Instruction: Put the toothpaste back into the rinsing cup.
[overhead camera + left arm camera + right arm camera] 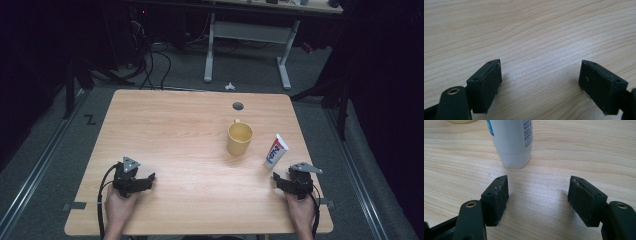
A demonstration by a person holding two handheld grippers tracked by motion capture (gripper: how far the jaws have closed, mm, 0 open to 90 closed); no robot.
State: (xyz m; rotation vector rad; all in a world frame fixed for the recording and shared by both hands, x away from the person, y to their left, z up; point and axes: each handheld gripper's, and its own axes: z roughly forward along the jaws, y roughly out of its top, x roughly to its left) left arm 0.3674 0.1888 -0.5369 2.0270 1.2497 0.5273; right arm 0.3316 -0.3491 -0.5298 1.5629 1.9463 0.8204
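Note:
A white toothpaste tube with blue and red print stands on its cap on the right of the wooden table. A yellow mug sits just left of it. My right gripper rests low near the front right edge, a short way in front of the tube, open and empty. In the right gripper view the tube stands just beyond the left pad, with the mug's base at the top edge. My left gripper lies at the front left, open over bare wood.
A round cable hole is near the table's far edge. Beyond the table stand the white legs of a desk, with cables on the dark floor. Metal rails run along both sides.

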